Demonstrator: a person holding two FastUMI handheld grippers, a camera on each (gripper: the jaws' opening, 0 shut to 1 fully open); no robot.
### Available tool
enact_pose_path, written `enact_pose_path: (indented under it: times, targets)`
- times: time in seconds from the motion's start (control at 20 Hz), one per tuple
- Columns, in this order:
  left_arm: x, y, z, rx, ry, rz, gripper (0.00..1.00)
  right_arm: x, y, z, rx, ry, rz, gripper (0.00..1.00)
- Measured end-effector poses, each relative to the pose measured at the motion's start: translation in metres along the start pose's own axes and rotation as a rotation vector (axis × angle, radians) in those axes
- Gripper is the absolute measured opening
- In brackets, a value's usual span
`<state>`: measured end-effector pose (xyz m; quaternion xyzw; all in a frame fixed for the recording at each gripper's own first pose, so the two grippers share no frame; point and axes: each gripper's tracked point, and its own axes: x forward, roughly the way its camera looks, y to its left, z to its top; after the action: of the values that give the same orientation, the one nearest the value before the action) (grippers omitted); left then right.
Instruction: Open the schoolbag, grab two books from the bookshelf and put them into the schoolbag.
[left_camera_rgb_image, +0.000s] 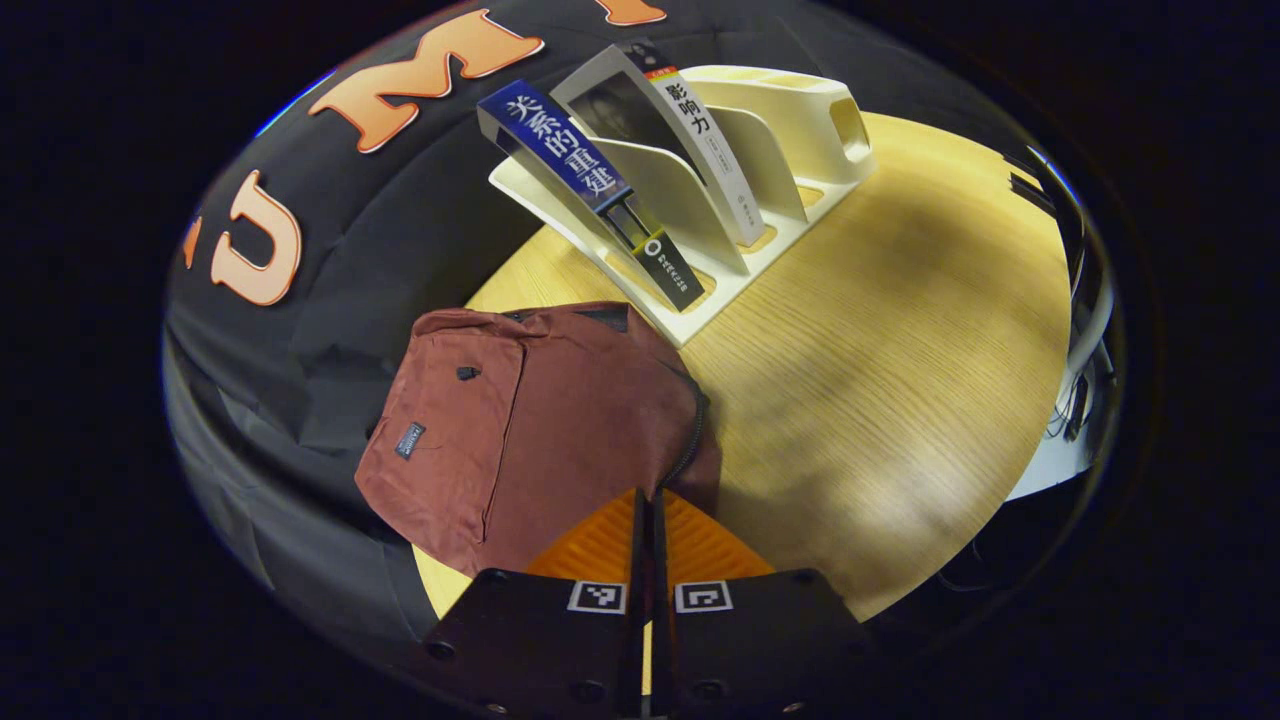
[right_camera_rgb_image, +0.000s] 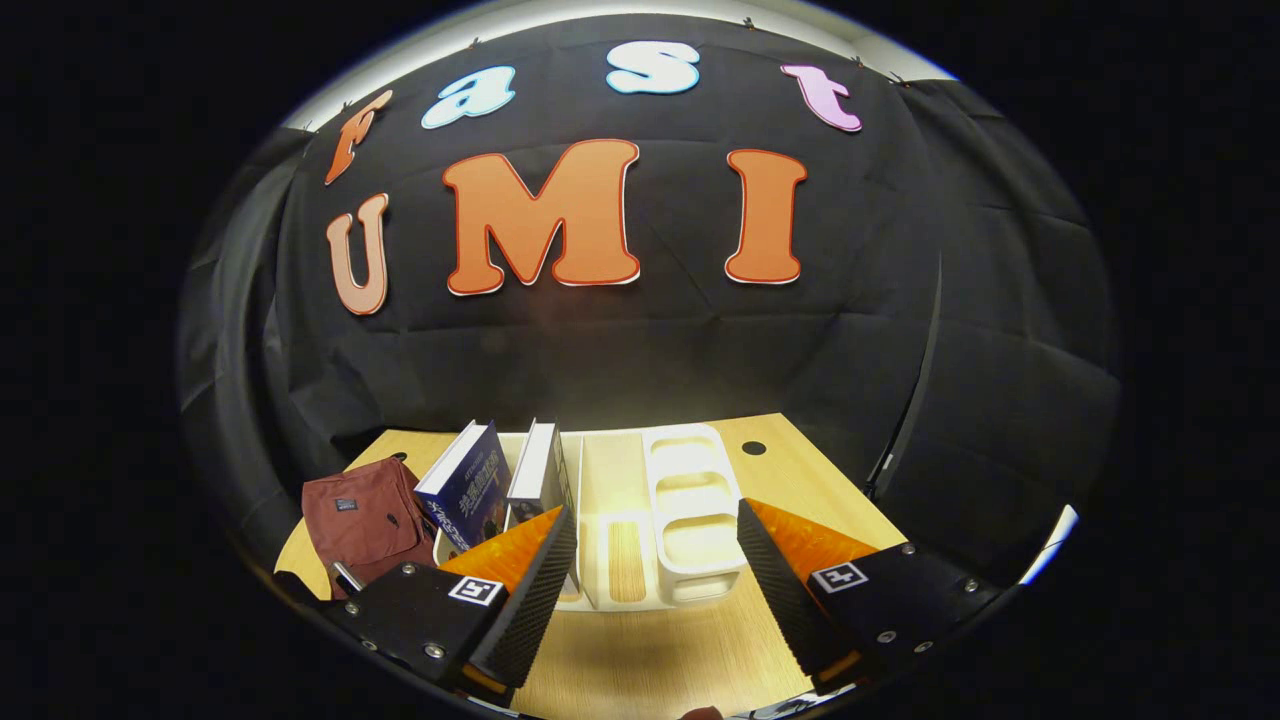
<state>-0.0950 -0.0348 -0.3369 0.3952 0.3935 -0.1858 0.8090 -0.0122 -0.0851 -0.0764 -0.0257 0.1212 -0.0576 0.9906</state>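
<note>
The left hand-held gripper (left_camera_rgb_image: 648, 500) hovers low over the wooden worktop (left_camera_rgb_image: 880, 380), its fingers drawn together w/ just a thin slit between them – narrow, nothing gripped. The tips sit at the near edge of the schoolbag (left_camera_rgb_image: 520, 420), a dark-red fabric bag lying flat on the worktop's left side, front pocket up, small label patch on the pocket. A black zip line runs down the bag's right edge toward the fingertips; whether the tips touch the bag or the zip can't be told from this angle. The bag looks closed.

Behind the bag stands the bookshelf (left_camera_rgb_image: 790, 130), a cream plastic rack w/ slanted dividers. Two books lean in its nearer slots: a blue book (left_camera_rgb_image: 570, 170) in the slot closest to the bag, and a white book (left_camera_rgb_image: 690, 140) in the next slot. The slots farther along hold nothing.

In the right gripper view, the right hand-held gripper (right_camera_rgb_image: 655, 560) is spread wide – nothing between the fingers – and faces the bookshelf (right_camera_rgb_image: 690, 500) head-on from the worktop's (right_camera_rgb_image: 640, 650) front side. The blue book (right_camera_rgb_image: 465, 490) and white book (right_camera_rgb_image: 535, 470) stand at the rack's left, and the schoolbag (right_camera_rgb_image: 365, 520) lies just left of the rack. The gripper is apart from the rack and the books.
</note>
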Motion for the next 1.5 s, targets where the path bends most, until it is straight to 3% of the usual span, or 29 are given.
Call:
enact_pose_path:
  times: [0.2,0.3,0.45,0.65,0.85,1.3,1.5]
  targets:
    - [0.001,-0.002,-0.002,-0.003,0.041,-0.066,0.01,0.001,0.0,-0.001,0.028,0.009,0.021,0.96]
    - [0.002,-0.001,-0.002,0.0,0.066,-0.131,0.01,0.002,0.004,-0.002,0.049,0.024,0.044,1.0]
    - [-0.008,0.007,0.004,-0.073,0.092,-0.234,0.01,0.003,0.013,0.002,0.043,0.022,0.094,0.96]
    - [-0.033,0.038,0.015,-0.104,0.114,-0.363,0.01,0.0,0.021,0.003,0.045,0.033,0.107,0.96]
    - [-0.058,0.087,0.033,-0.09,0.096,-0.441,0.01,-0.008,0.047,-0.001,0.133,0.071,0.125,0.96]
    - [-0.071,0.21,0.067,0.017,-0.001,-0.433,0.01,-0.026,0.082,-0.002,0.21,0.101,0.024,0.96]
    - [-0.064,0.256,0.082,0.039,-0.064,-0.38,0.01,-0.031,0.104,-0.004,0.179,0.151,0.017,0.96]
